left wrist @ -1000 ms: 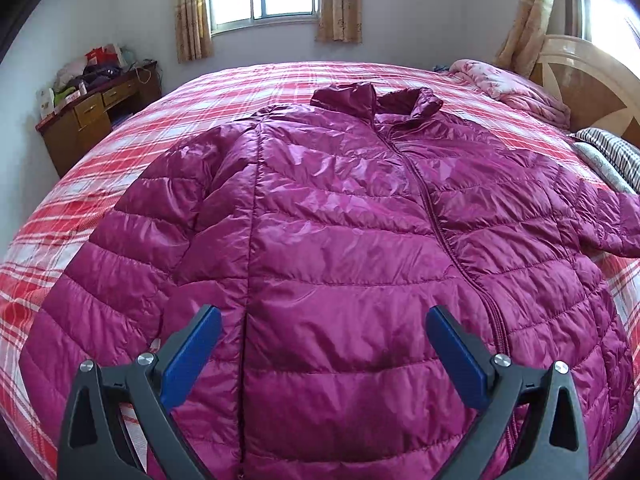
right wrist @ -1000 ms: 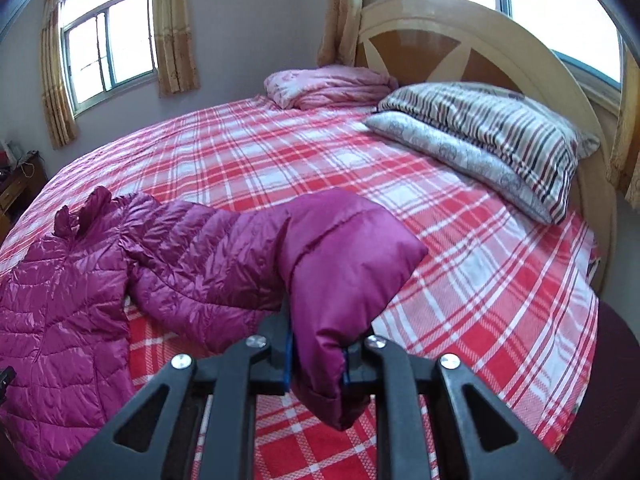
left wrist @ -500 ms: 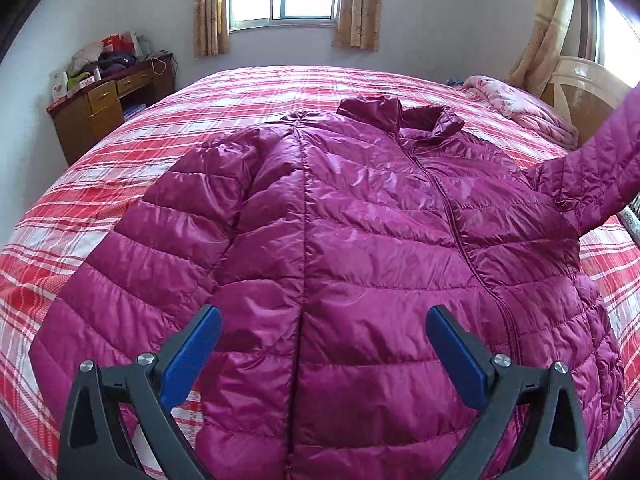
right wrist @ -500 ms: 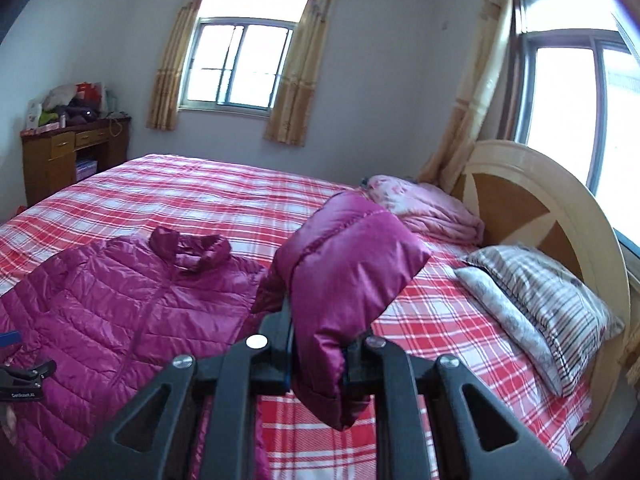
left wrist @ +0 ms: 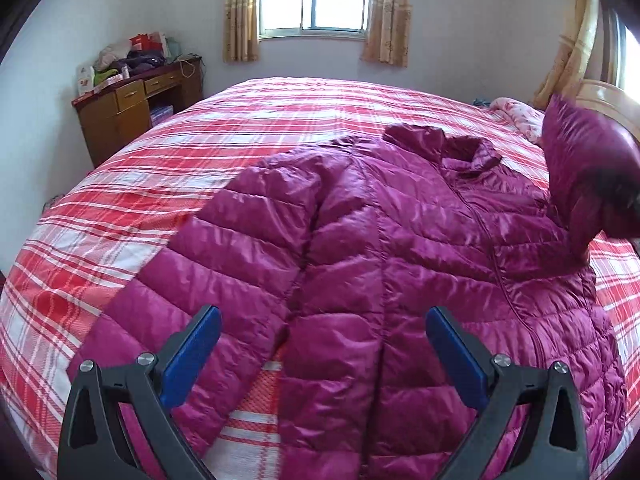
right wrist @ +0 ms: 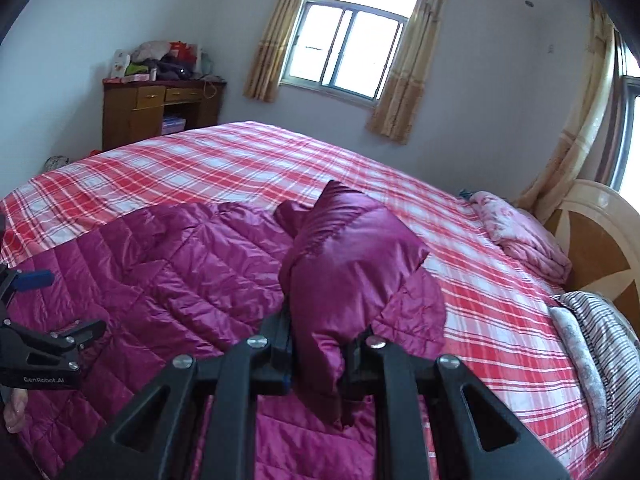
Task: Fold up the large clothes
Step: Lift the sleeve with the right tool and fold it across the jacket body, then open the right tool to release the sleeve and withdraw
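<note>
Jacket (left wrist: 400, 272) lies face-up, zipped, mid-bed (left wrist: 224, 136), hem twd near edge. R sleeve (right wrist: 344, 264) lifted, pinched in right gripper (right wrist: 320, 360), hanging over the chest: first fold just begun. Left gripper (left wrist: 322, 352) jaws wide, holding nothing, above hem. L sleeve (left wrist: 208, 280) flat, unfolded; body folds all left. R cuff end hidden btw jaws; hem cut off by frame.

A magenta puffer jacket (left wrist: 400, 264) is spread front-up on the red plaid bed (left wrist: 168, 184) — one sleeve (left wrist: 588, 184) is lifted at far right. The left gripper (left wrist: 322, 344) is held wide apart above the near hem.
</note>
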`<move>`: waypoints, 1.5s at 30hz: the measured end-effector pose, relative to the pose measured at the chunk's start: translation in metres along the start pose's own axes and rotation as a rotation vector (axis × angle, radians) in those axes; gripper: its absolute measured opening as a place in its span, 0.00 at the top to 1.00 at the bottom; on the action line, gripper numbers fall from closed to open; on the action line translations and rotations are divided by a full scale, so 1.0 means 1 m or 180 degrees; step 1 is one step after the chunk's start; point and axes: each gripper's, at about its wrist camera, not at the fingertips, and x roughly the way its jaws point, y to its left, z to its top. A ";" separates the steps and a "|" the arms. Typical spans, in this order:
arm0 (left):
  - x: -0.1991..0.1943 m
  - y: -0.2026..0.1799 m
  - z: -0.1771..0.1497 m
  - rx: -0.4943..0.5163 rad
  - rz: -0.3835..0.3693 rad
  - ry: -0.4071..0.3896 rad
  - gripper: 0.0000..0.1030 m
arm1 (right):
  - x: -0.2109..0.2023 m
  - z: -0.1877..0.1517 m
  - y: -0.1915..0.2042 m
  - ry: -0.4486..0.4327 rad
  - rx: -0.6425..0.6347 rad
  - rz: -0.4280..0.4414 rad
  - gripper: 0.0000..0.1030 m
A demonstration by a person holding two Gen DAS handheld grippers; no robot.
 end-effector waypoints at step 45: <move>0.113 -0.107 0.035 0.0641 0.0253 0.0321 0.01 | 0.113 -0.079 -0.069 0.0941 0.0894 0.0256 0.69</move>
